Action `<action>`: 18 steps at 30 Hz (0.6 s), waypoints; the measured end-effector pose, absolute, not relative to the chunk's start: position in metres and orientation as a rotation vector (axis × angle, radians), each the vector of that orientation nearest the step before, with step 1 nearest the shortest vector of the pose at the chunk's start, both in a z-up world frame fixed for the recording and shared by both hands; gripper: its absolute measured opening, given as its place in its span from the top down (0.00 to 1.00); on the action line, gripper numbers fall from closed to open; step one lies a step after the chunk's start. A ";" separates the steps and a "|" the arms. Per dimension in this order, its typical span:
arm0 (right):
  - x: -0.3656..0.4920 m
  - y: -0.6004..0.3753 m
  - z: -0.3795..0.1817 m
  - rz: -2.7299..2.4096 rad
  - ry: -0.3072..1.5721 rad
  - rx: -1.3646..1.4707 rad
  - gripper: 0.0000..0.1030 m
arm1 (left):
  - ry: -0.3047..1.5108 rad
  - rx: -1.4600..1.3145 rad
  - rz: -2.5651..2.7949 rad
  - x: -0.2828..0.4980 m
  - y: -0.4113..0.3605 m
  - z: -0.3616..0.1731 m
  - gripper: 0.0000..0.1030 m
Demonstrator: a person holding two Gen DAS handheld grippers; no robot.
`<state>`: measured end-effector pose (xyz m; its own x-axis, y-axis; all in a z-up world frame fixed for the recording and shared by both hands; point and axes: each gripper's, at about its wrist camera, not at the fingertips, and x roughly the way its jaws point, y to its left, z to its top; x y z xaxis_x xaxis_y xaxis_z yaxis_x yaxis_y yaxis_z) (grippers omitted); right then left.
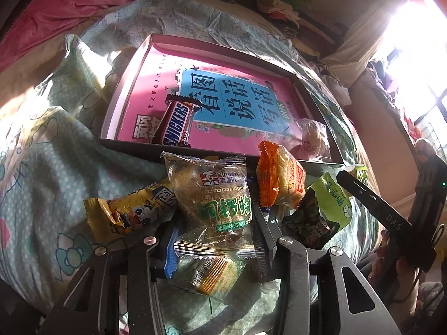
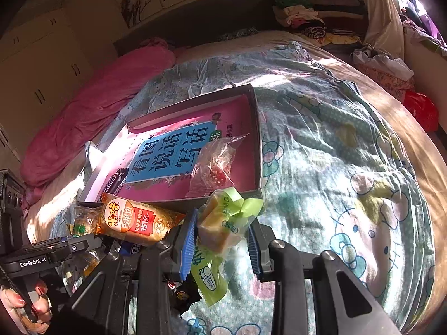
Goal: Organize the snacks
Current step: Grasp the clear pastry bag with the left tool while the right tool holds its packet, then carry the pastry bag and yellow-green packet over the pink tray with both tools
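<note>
A shallow box [image 1: 111, 103] with a pink and blue printed floor lies on the bed; it also shows in the right wrist view [image 2: 258, 139]. In it lie a Snickers bar [image 1: 174, 124] and a clear-wrapped cake [image 1: 314, 138]. In front of the box is a heap of snacks. My left gripper [image 1: 212, 240] is open around a clear-wrapped cake with green print [image 1: 220, 198], above a small clear packet [image 1: 212, 270]. My right gripper [image 2: 222, 240] is open around a light green packet with a yellow block [image 2: 223, 220].
An orange rice-cracker pack [image 1: 279, 178] [image 2: 137, 220], a yellow cartoon pack [image 1: 131, 209] and a dark green pack [image 1: 310, 217] lie in the heap. The bed has a cartoon quilt [image 2: 349, 167], a pink duvet [image 2: 92, 117] and clothes piled at the back.
</note>
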<state>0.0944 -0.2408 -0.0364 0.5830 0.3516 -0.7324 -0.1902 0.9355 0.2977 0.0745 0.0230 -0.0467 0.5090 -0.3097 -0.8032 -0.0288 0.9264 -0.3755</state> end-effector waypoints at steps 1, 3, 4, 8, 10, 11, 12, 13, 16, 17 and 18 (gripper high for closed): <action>0.095 -0.241 -0.036 0.318 0.895 0.197 0.68 | 1.019 -0.365 -0.173 0.074 0.024 -0.044 0.56; 0.095 -0.243 -0.037 0.311 0.898 0.200 0.68 | 1.002 -0.370 -0.170 0.073 0.028 -0.038 0.56; 0.096 -0.245 -0.037 0.306 0.899 0.202 0.68 | 0.996 -0.367 -0.165 0.073 0.029 -0.036 0.56; 0.097 -0.252 -0.036 0.281 0.894 0.219 0.68 | 0.983 -0.377 -0.149 0.072 0.036 -0.033 0.56; 0.097 -0.257 -0.035 0.270 0.884 0.231 0.68 | 0.977 -0.381 -0.142 0.072 0.039 -0.032 0.56; 0.097 -0.259 -0.033 0.264 0.878 0.237 0.68 | 0.974 -0.382 -0.139 0.071 0.040 -0.031 0.56; 0.097 -0.261 -0.032 0.259 0.873 0.242 0.68 | 0.970 -0.382 -0.136 0.071 0.042 -0.030 0.56; 0.098 -0.264 -0.031 0.252 0.866 0.249 0.68 | 0.965 -0.383 -0.132 0.071 0.043 -0.029 0.56; 0.098 -0.271 -0.027 0.241 0.844 0.280 0.68 | 0.943 -0.382 -0.122 0.071 0.048 -0.024 0.56; 0.098 -0.273 -0.026 0.240 0.835 0.292 0.68 | 0.936 -0.382 -0.120 0.070 0.049 -0.022 0.56; 0.097 -0.275 -0.024 0.242 0.824 0.303 0.68 | 0.928 -0.382 -0.120 0.071 0.050 -0.021 0.56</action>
<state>0.0974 -0.2752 -0.0242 0.6557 0.3267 -0.6807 -0.0936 0.9298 0.3561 0.0709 0.0500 -0.0205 0.5981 -0.2631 -0.7570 -0.0622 0.9265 -0.3712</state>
